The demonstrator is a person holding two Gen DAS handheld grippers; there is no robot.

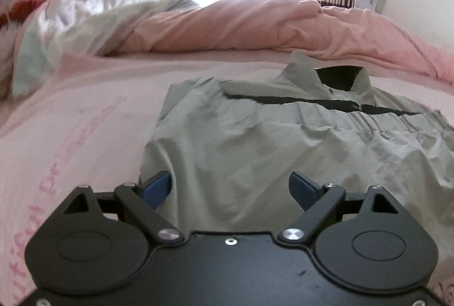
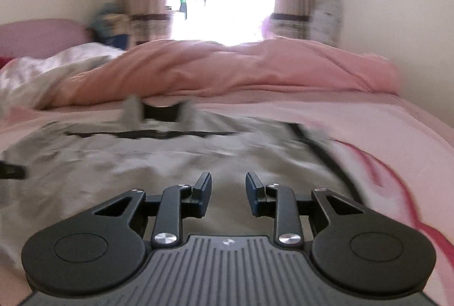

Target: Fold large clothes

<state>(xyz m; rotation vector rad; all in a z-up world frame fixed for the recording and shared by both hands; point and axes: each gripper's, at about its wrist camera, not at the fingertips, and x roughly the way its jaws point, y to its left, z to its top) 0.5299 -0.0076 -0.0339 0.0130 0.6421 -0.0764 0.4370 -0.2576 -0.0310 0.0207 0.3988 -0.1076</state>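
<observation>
While the grey shirt (image 1: 272, 141) lies flat on the pink bed sheet (image 1: 85, 113), collar toward the bunched pink duvet (image 1: 255, 22) and window, you've got both grippers hovering over its near half w/ nothing held. Looks partly folded already, sides tucked in, but can't confirm from here.

Left gripper (image 1: 229, 186): jaws spread wide, blue pads clear of the cloth, near the shirt's left edge. Right gripper (image 2: 228, 192): jaws narrowed but not closed, a gap shows, no fabric between them. Right view is blurred, so detail there is poor.

Risks, imo:
- Right jaws are narrow. If you go for the hem like that, you may pinch only the top layer or push the cloth ahead of the pads, so open up first.
- Uneven grabs L vs R would skew the fold.
- Fabric's thin and wrinkled; dragging it could undo the tucked sides.
- Duvet sits just past the collar, so a long fold could land on it.
</observation>
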